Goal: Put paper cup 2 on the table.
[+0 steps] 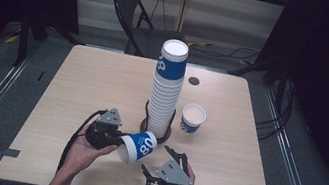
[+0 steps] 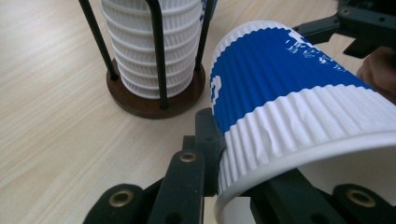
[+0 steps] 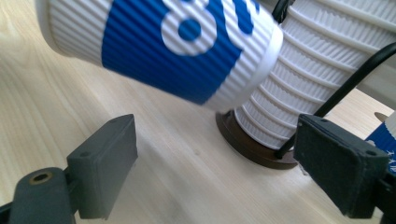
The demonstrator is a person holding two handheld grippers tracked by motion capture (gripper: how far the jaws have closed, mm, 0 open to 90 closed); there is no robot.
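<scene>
While the cup is held: the left gripper [image 1: 116,141] has its fingers [image 2: 205,140] clamped on the rim of a blue-and-white paper cup [image 1: 137,147], one inside the mouth and one outside.
Cup position: it lies tilted on its side in the air above the table [image 1: 77,88], mouth toward the person, base pointing at the foot of the stack.
Right gripper: the right gripper [image 1: 161,160] has its fingers [image 3: 107,163] spread apart with nothing between them, just beside the cup's base and aimed at it.
Step in hand: judging by the pose, the cup is being passed or steadied between the two hands, probably on its way to or from the stack.
Next move: the open fingers would need to come in around the cup's ribbed wall and close gently, since thin paper dents easily; only then should the left side let go.
Cups counted: one in hand, one loose cup [image 1: 193,117] standing upright to the right of the stack.
Stacks: one tall stack of cups [image 1: 167,88]; its number is too fine to count.
Holder: one wire holder [image 1: 155,126] on a round dark base.
Grippers: two.
</scene>
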